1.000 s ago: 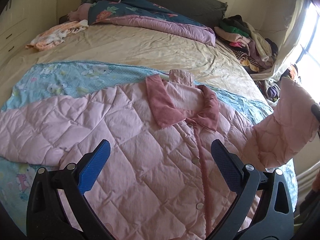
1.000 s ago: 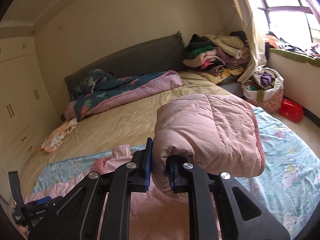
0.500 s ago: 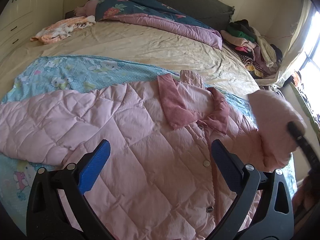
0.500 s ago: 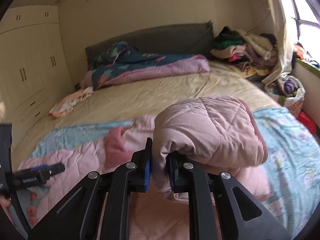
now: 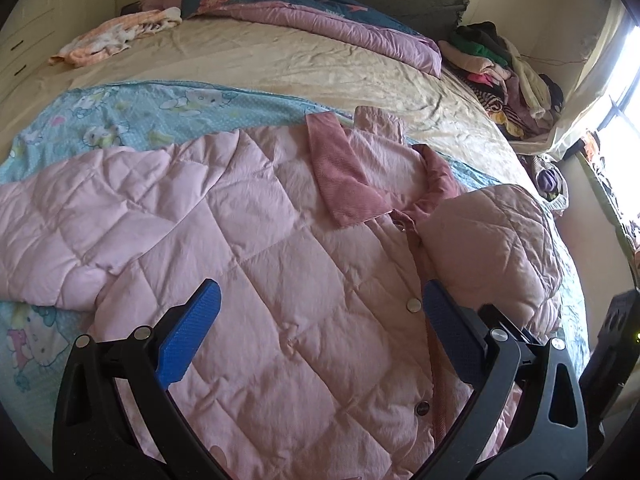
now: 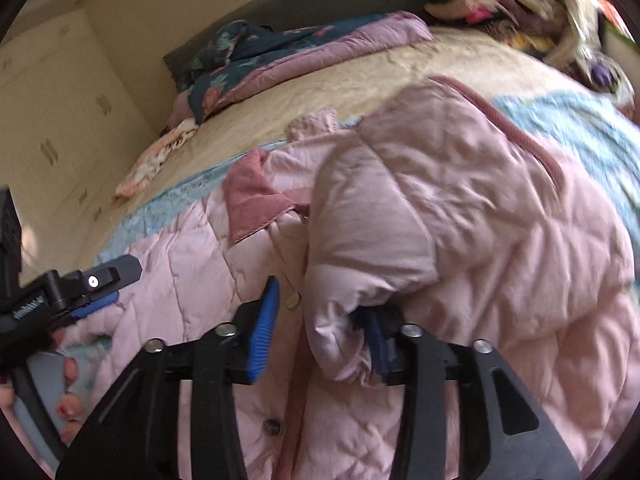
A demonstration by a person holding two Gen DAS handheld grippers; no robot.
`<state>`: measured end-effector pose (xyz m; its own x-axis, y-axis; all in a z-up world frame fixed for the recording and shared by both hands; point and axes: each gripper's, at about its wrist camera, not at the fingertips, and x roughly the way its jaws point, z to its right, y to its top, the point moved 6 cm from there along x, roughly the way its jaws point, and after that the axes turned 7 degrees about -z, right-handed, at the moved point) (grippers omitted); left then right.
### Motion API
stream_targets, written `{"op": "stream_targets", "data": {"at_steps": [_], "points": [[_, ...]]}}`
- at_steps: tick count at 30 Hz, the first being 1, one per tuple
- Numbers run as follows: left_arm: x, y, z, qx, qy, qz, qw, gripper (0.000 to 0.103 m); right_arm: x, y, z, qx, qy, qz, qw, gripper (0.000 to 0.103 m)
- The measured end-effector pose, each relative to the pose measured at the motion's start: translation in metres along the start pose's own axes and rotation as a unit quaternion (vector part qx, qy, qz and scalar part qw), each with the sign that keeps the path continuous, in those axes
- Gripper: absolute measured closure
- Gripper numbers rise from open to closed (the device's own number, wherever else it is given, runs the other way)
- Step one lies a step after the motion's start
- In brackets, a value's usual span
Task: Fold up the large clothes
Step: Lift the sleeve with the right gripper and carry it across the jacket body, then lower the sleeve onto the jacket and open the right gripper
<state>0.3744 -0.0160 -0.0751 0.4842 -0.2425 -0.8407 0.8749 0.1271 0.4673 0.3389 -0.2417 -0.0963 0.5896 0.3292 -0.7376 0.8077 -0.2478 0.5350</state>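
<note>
Quilted pink jacket (image 5: 280,264) judged soft, bulky, light; right tongs (image 6: 320,332) spread around sleeve cuff (image 6: 344,344); left tongs (image 5: 316,332) spread, empty; grip hems.

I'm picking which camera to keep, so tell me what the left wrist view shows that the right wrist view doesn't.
Only the left wrist view shows the jacket's other sleeve spread flat on the cartoon-print sheet, and the window.

Only the right wrist view shows the right gripper, jaws open with the folded-over sleeve lying between them, plus the person's hand holding the left gripper.

Both show the pink quilted jacket, its collar, the floral duvet and the pile of clothes.
</note>
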Motion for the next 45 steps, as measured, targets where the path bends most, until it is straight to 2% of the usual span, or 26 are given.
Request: {"op": "stream_targets", "data": {"at_steps": [1, 5, 6, 7, 9, 11, 13, 15, 19, 21, 23, 29, 35, 37, 38, 40, 43, 45], "points": [[0.000, 0.000, 0.000, 0.001, 0.001, 0.000, 1.0000, 0.009, -0.006, -0.001, 0.009, 0.028, 0.000, 0.008, 1.000, 0.048], [-0.002, 0.001, 0.000, -0.005, -0.012, -0.003, 0.9999, 0.009, -0.019, 0.005, 0.029, 0.091, 0.022, 0.030, 0.995, 0.048], [-0.003, 0.001, 0.000, -0.009, -0.017, -0.005, 0.9998, 0.009, -0.021, 0.009, 0.030, 0.092, 0.026, 0.038, 0.995, 0.057], [-0.005, 0.002, 0.000, -0.013, -0.023, -0.007, 0.9996, 0.009, -0.025, 0.013, 0.026, 0.083, 0.033, 0.047, 0.995, 0.084], [-0.008, 0.003, 0.000, -0.022, -0.040, -0.010, 0.9989, 0.009, -0.034, 0.019, 0.015, 0.057, 0.025, 0.068, 0.996, 0.087], [-0.013, 0.006, -0.003, -0.039, -0.069, -0.014, 0.9968, 0.009, -0.042, 0.024, -0.005, 0.006, 0.023, 0.092, 0.996, 0.089], [-0.016, 0.010, -0.007, -0.061, -0.102, -0.019, 0.9927, 0.009, -0.042, 0.024, -0.028, -0.054, 0.017, 0.096, 0.994, 0.089], [-0.018, 0.013, -0.012, -0.088, -0.142, -0.024, 0.9856, 0.009, -0.034, 0.020, -0.045, -0.108, -0.001, 0.084, 0.991, 0.089], [-0.024, 0.017, -0.017, -0.109, -0.174, -0.017, 0.9786, 0.009, -0.005, 0.000, -0.082, -0.231, -0.040, 0.041, 0.971, 0.089], [-0.025, 0.018, -0.021, -0.119, -0.180, -0.015, 0.9762, 0.009, 0.009, -0.010, -0.091, -0.257, -0.044, 0.025, 0.965, 0.089], [-0.025, 0.018, -0.024, -0.128, -0.187, -0.015, 0.9739, 0.009, 0.022, -0.019, -0.095, -0.262, -0.037, 0.002, 0.964, 0.088], [-0.018, 0.015, -0.034, -0.161, -0.222, -0.026, 0.9613, 0.009, 0.048, -0.042, -0.095, -0.272, -0.034, -0.055, 0.960, 0.081], [-0.002, 0.005, -0.039, -0.170, -0.208, -0.051, 0.9619, 0.009, 0.053, -0.041, -0.094, -0.237, 0.004, -0.081, 0.968, 0.074], [0.007, 0.000, -0.040, -0.171, -0.199, -0.065, 0.9628, 0.009, 0.044, -0.037, -0.091, -0.219, 0.029, -0.085, 0.971, 0.059], [0.012, -0.002, -0.040, -0.173, -0.197, -0.071, 0.9626, 0.009, 0.037, -0.033, -0.089, -0.207, 0.040, -0.081, 0.974, 0.055], [0.020, -0.006, -0.042, -0.178, -0.199, -0.080, 0.9604, 0.009, 0.024, -0.030, -0.082, -0.196, 0.033, -0.072, 0.977, 0.046], [0.032, -0.009, -0.038, -0.175, -0.184, -0.090, 0.9630, 0.009, 0.007, -0.025, -0.067, -0.184, 0.014, -0.059, 0.981, 0.042], [0.040, -0.012, -0.035, -0.176, -0.188, -0.102, 0.9610, 0.009, -0.005, -0.023, -0.054, -0.170, -0.005, -0.051, 0.984, 0.041]]}}
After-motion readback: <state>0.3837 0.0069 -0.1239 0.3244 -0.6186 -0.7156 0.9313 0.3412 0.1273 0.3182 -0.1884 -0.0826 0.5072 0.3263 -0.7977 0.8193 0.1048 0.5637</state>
